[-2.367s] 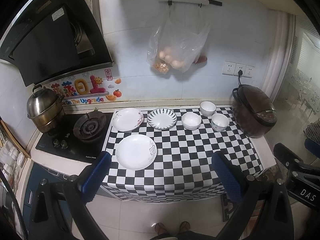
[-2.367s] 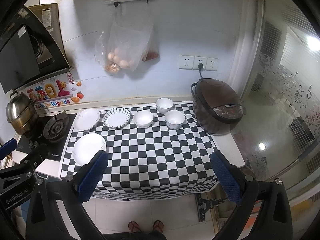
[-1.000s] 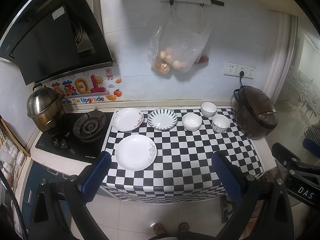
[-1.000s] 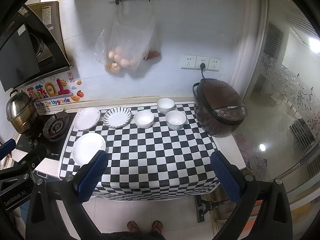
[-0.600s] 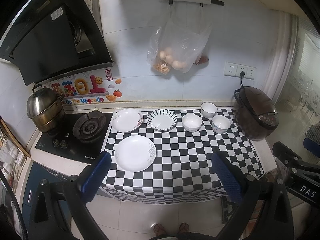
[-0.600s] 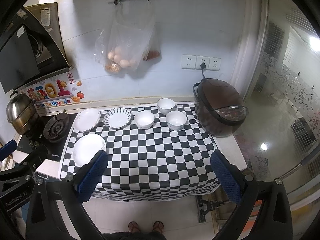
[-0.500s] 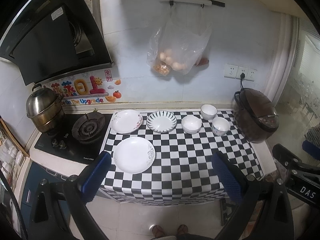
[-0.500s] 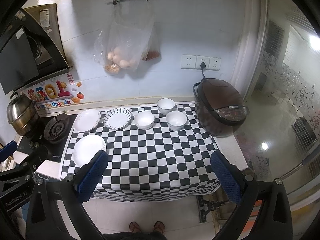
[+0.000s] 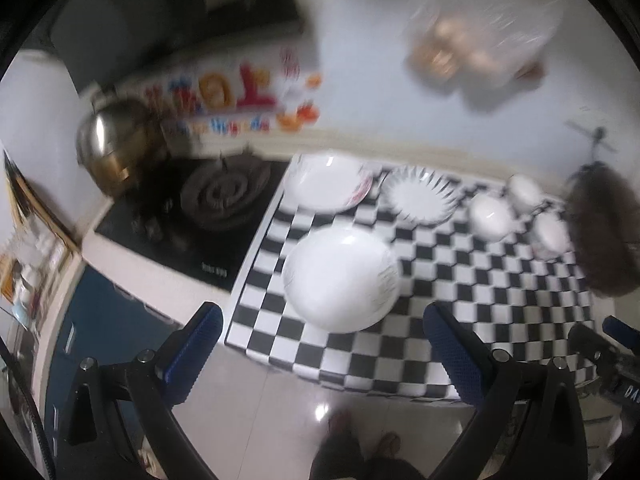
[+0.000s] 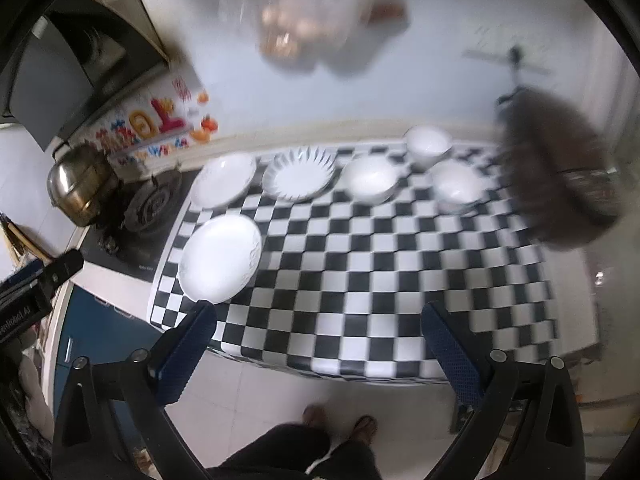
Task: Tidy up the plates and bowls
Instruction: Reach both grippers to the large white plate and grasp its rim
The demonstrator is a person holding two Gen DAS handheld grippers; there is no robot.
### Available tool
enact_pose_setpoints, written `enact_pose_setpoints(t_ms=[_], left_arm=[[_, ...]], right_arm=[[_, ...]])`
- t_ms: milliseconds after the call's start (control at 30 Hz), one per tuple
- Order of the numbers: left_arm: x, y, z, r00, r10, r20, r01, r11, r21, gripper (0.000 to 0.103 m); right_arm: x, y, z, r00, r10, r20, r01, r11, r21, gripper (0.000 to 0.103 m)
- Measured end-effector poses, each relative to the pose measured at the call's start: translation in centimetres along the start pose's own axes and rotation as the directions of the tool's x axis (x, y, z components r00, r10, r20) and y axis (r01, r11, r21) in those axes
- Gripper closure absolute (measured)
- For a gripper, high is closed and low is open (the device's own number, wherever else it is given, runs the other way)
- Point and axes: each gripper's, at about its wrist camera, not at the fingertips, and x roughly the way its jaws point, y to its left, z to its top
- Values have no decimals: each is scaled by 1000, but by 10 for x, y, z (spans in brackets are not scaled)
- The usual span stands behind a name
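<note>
my left fingers (image 9: 320, 344): spread, empty, above the counter (image 9: 460, 300) edge. my right fingers (image 10: 316, 340): spread, empty. big plate (image 9: 340, 278) front left; two plates (image 10: 224, 180) and three bowls (image 10: 370, 180) in the back row.

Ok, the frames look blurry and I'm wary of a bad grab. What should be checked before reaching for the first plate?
1. Left gripper open and empty: ok.
2. Right gripper open and empty: ok.
3. Front white plate lying flat on the checkered cloth, nothing on it: ok.
4. Three bowls apart from the plates: ok.
5. Image steady: not ok, both views are blurred.
6. Rice cooker clear of the nearest bowl: cannot tell.
</note>
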Motion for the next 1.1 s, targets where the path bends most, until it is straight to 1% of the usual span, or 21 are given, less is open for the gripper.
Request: enact_pose_setpoints(t_ms=[100, 200, 300, 367, 433, 500, 567, 600, 633, 667, 700, 767, 833, 867, 900, 933, 967, 1000, 1033, 1067, 1100], left_arm=[[57, 23, 10, 996, -24, -83, 22, 999, -24, 0], [105, 39, 20, 989, -26, -147, 23, 1000, -20, 0], [158, 55, 33, 975, -30, -221, 30, 1000, -4, 0], [195, 64, 40, 957, -71, -281, 69, 997, -18, 1], [234, 73, 45, 930, -124, -347, 120, 992, -34, 5], [264, 75, 49, 908, -149, -392, 150, 988, -27, 7], [291, 74, 51, 881, -181, -437, 196, 981, -10, 11], [303, 73, 52, 870, -179, -459, 205, 979, 7, 13], [312, 73, 52, 860, -186, -475, 217, 976, 11, 15], [323, 72, 52, 845, -200, -496, 233, 973, 5, 20], [328, 72, 51, 834, -207, -512, 242, 970, 2, 24], [338, 69, 49, 808, -227, -543, 271, 963, 1, 48], [344, 65, 46, 790, -238, -565, 292, 956, 5, 55], [345, 63, 45, 785, -242, -569, 299, 954, 7, 58], [342, 62, 47, 790, -258, -556, 312, 950, 3, 61], [341, 61, 47, 778, -282, -561, 330, 944, -16, 64], [340, 62, 47, 776, -292, -558, 334, 942, -28, 64], [340, 62, 47, 776, -300, -554, 338, 940, -35, 64], [338, 62, 47, 777, -306, -550, 342, 939, -38, 66], [335, 62, 46, 780, -306, -546, 343, 939, -36, 66], [332, 61, 45, 784, -299, -544, 341, 940, -25, 67]], right_arm=[[63, 13, 18, 995, 36, -97, -34, 999, 17, 1], [127, 27, 33, 980, 57, -192, -50, 998, 40, 2], [190, 43, 47, 960, 57, -273, -45, 998, 48, 5], [227, 52, 54, 943, 72, -325, -53, 996, 67, 6], [259, 59, 60, 928, 75, -364, -51, 996, 76, 7], [294, 68, 66, 909, 80, -408, -50, 995, 85, 9], [321, 74, 69, 892, 76, -445, -40, 995, 90, 16], [335, 75, 70, 882, 77, -464, -37, 995, 95, 20], [345, 77, 71, 873, 79, -481, -34, 994, 101, 28], [358, 78, 71, 862, 74, -501, -25, 994, 104, 35], [366, 79, 71, 855, 74, -514, -21, 994, 109, 37], [379, 78, 71, 839, 82, -539, -14, 991, 130, 41], [388, 77, 70, 824, 103, -557, -19, 988, 154, 42], [390, 76, 70, 819, 112, -563, -23, 986, 163, 44], [394, 76, 69, 811, 127, -571, -31, 984, 176, 46], [398, 77, 68, 804, 134, -579, -35, 983, 180, 50], [401, 78, 67, 796, 143, -588, -41, 982, 183, 52], [402, 79, 68, 798, 149, -584, -48, 982, 185, 54], [404, 80, 67, 789, 170, -591, -64, 978, 197, 69], [409, 80, 65, 769, 192, -610, -71, 974, 217, 78], [408, 80, 62, 771, 187, -609, -70, 975, 211, 79]])
